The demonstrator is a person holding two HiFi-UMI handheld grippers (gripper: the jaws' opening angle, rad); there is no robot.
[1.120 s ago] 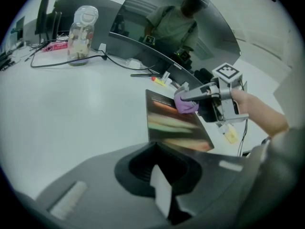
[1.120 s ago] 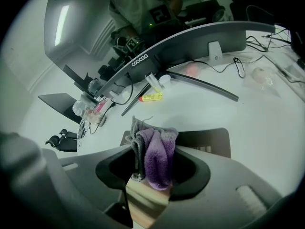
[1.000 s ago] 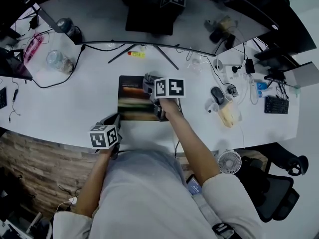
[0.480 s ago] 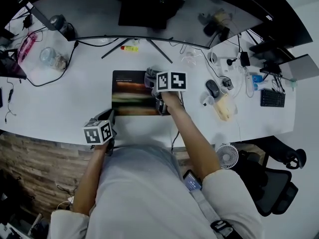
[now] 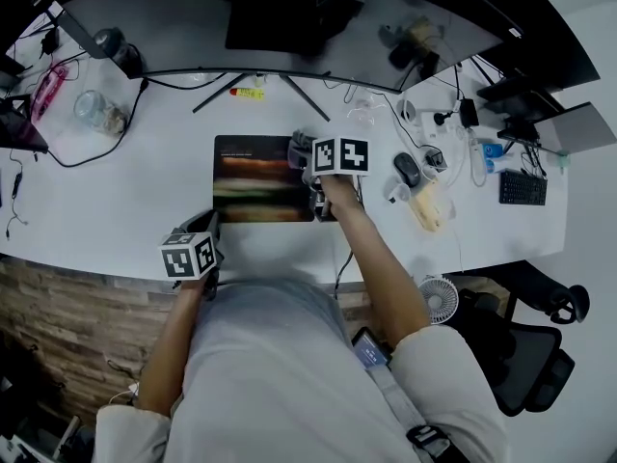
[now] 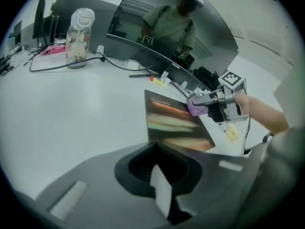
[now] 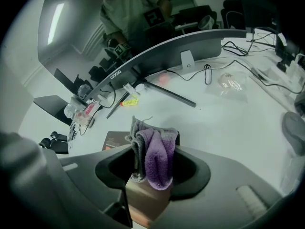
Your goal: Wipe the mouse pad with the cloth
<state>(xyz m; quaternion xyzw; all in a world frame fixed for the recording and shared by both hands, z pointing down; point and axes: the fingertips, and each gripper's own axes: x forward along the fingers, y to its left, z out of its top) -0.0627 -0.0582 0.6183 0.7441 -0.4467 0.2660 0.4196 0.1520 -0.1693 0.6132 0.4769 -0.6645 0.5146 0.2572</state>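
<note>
**A:** Where is the cloth (image 7: 159,151) relative to the mouse pad (image 5: 262,178)?

**B:** It's at the pad's right edge, toward the far right corner. The right tool (image 5: 307,149) has it. That tool's own view shows the jaws closed on a bunched purple and grey fold, which stands up between them.

**A:** Is it touching the pad?

**B:** I can't be sure. From the left tool's view the cloth sits low over that edge, but the contact itself doesn't show.

**A:** So which way would the wipe go?

**B:** As I read it, leftward. Nearly the whole pad lies to the left of the cloth, and a little nearer the person. The pad looks somewhat wider than it is deep, so its long axis runs left to right, and a stroke from the right edge would follow it.

**A:** What about the left tool (image 5: 205,228)?

**B:** It's off the pad's near left corner, on the bare bench (image 5: 125,196) just beside that corner. Its jaws look closed with nothing between them.

**A:** Which hand is better placed?

**B:** The right, clearly. It holds the cloth and is already at the pad. The left is nearest the opposite corner, where I'd guess it could pin the pad if it slides.

**A:** Is anything in the way?

**B:** Nothing lies on the pad. A computer mouse (image 5: 406,169) sits well to the pad's right, away from a leftward stroke.
</note>
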